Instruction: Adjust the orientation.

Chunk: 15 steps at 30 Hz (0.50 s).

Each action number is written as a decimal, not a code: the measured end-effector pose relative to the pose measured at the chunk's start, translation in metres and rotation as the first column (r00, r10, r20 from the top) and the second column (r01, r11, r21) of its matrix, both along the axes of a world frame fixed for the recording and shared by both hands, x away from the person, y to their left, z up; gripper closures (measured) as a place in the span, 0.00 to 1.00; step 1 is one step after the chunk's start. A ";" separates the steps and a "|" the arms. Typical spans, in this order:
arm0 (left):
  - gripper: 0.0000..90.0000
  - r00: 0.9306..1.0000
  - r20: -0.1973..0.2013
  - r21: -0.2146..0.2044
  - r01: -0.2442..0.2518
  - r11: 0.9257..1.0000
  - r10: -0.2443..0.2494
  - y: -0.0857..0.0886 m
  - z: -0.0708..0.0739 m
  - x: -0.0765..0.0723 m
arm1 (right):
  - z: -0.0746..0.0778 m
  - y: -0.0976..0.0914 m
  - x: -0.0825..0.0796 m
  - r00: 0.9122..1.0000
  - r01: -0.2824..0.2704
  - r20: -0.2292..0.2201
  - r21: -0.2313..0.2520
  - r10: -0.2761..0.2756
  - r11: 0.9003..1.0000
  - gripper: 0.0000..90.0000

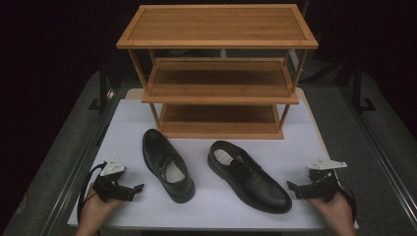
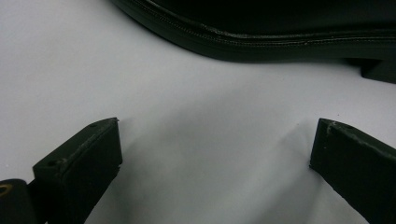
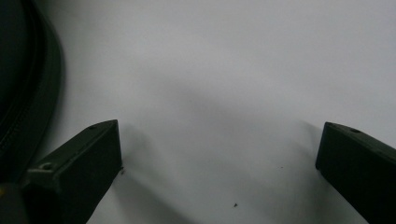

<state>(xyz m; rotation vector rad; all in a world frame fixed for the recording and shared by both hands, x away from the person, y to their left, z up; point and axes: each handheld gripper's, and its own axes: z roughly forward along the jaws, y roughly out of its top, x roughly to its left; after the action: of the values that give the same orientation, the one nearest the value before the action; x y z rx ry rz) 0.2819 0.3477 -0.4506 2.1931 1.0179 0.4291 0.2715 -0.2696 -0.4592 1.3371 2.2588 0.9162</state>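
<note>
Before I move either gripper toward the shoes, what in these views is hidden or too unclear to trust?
- Left shoe, left gripper view: cut by the top edge, so just a stretch of sole and heel shows.
- Right shoe, right gripper view: a blurred sole edge, cut by the left edge.
- Insides of both shoes, high view: toe ends hidden by the uppers.
- Rack's bottom shelf, high view: rear part shadowed under the middle shelf.

The left gripper [image 2: 215,149] is holding its two black jaws wide apart, nothing between them, over the white table [image 2: 196,116]; a black shoe's [image 2: 280,28] stitched sole edge is lying just ahead.
</note>
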 end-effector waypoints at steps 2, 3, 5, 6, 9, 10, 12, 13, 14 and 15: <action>0.01 1.000 0.000 0.000 0.000 1.000 0.000 0.000 0.000 0.000 | 0.000 0.000 0.000 1.000 -0.001 0.001 -0.001 0.001 1.000 0.00; 0.01 1.000 0.001 0.000 0.000 1.000 0.000 0.000 0.000 0.000 | 0.000 0.000 0.000 1.000 -0.001 0.001 0.000 0.001 1.000 0.00; 0.01 1.000 0.000 -0.001 0.000 1.000 0.000 0.000 0.000 0.000 | 0.000 0.000 0.000 1.000 0.000 0.000 0.000 0.000 1.000 0.00; 0.01 1.000 0.000 0.000 0.000 1.000 0.000 0.000 0.000 0.000 | 0.000 0.000 0.000 1.000 0.000 0.000 0.000 0.000 1.000 0.00; 0.01 1.000 -0.001 -0.001 0.000 1.000 0.000 0.000 0.000 0.000 | 0.000 0.000 0.000 1.000 -0.001 0.001 -0.001 0.001 1.000 0.00; 0.01 1.000 0.000 -0.001 0.000 1.000 0.000 0.000 0.000 0.000 | 0.000 0.000 0.000 1.000 0.000 0.000 -0.001 0.000 1.000 0.00; 0.01 1.000 -0.001 -0.002 -0.002 1.000 0.002 0.000 0.000 0.000 | 0.000 0.000 0.000 1.000 0.000 0.000 -0.001 0.000 1.000 0.00; 0.01 1.000 -0.002 -0.002 -0.001 1.000 0.001 0.000 0.000 0.000 | 0.000 0.000 0.000 1.000 0.000 -0.001 -0.001 0.000 1.000 0.00; 0.02 1.000 -0.005 0.000 0.000 1.000 0.000 0.000 0.001 0.000 | 0.000 0.000 0.000 1.000 0.000 0.000 -0.001 0.000 1.000 0.00; 0.02 1.000 -0.004 0.001 -0.001 1.000 0.001 0.000 0.001 0.000 | 0.000 0.000 0.000 1.000 0.000 0.000 -0.002 0.000 1.000 0.00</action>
<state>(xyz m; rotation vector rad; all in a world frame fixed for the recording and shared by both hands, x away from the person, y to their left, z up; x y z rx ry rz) 0.2819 0.3479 -0.4500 2.1948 1.0208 0.4257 0.2716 -0.2695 -0.4592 1.3365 2.2594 0.9140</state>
